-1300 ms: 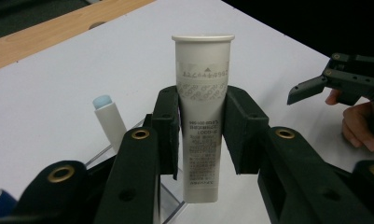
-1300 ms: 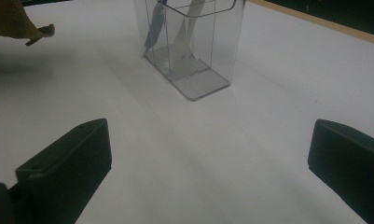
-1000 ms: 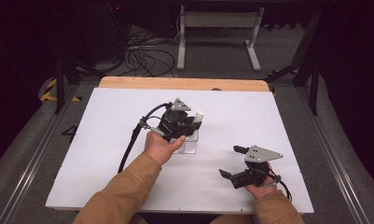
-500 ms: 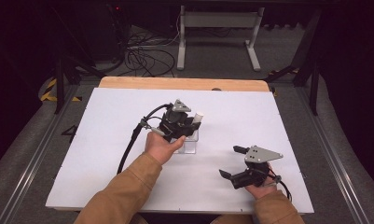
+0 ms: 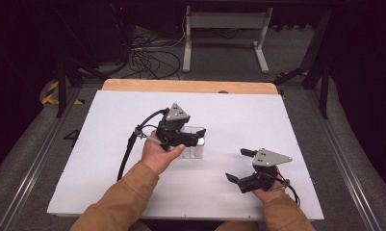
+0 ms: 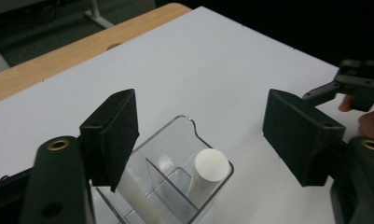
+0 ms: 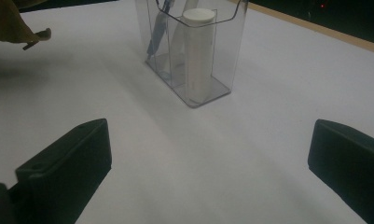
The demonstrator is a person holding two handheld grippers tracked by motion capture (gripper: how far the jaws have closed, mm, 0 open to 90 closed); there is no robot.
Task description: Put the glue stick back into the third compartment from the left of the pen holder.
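Observation:
A clear plastic organizer [image 5: 194, 148] stands on the white table [image 5: 277, 125], just right of the person's left hand. In the left gripper view a white cylinder [image 6: 207, 173] stands upright in its right compartment [image 6: 175, 154]. My left gripper [image 6: 203, 121] hovers right above the organizer [image 5: 196, 136]. Its jaws have just been opening and now stand wide apart with nothing between the pads. The right gripper view shows the organizer [image 7: 222, 42], the white cylinder [image 7: 198, 51] and a blue pen [image 7: 156, 32] inside it. My right gripper [image 5: 238, 165] rests open near the front right, apart from the organizer [image 7: 208, 154].
A wooden strip [image 5: 190, 85] runs along the table's far edge. Beyond it are a metal stand [image 5: 224, 29] and loose cables [image 5: 147, 57] on the floor. A brown sleeve [image 5: 118, 197] comes in from the bottom. The other gripper [image 6: 357, 84] shows at the right of the left gripper view.
The left gripper's jaws have opened. The white thing that showed at its tips earlier is no longer there, and the gripper has shifted slightly. The right gripper has stayed put.

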